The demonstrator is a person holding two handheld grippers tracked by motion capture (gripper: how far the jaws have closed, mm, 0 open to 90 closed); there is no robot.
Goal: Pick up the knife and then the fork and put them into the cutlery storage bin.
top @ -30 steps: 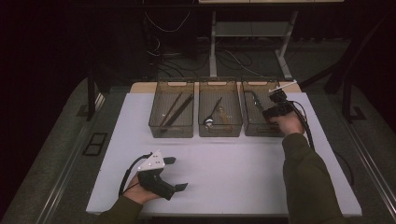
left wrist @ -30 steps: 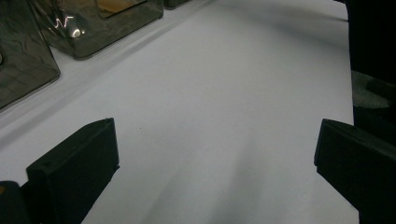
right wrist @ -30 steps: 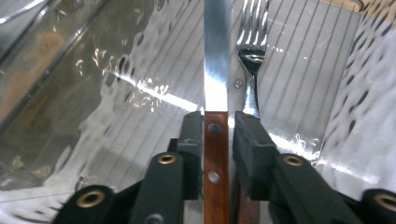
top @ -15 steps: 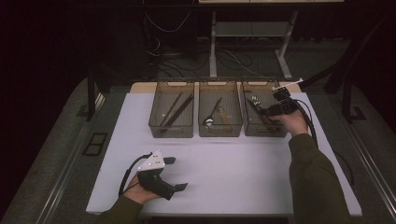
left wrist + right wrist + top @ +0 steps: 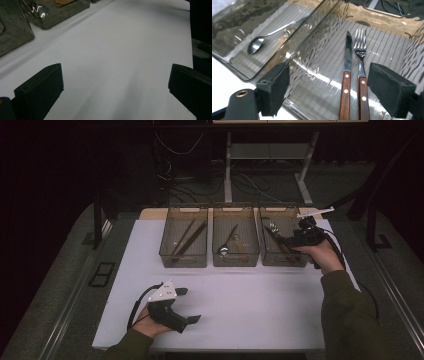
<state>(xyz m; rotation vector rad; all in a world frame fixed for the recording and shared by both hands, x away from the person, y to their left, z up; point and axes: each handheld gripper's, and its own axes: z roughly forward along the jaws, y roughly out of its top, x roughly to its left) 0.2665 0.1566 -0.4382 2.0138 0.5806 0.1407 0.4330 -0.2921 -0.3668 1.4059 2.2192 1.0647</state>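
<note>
Inside right bin (image 5: 387, 45), wood-handled knife (image 5: 347, 75), fork (image 5: 361, 62)

Three bins line our white table (image 5: 260, 310).
We see the left bin (image 5: 183, 242), middle bin (image 5: 235, 242) and right bin (image 5: 280, 245) along its far edge.

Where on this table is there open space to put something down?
The white table top is bare between the three clear plastic bins and the near edge, right of the left tongs. The bins' row is crowded; the right tongs hover there.
</note>
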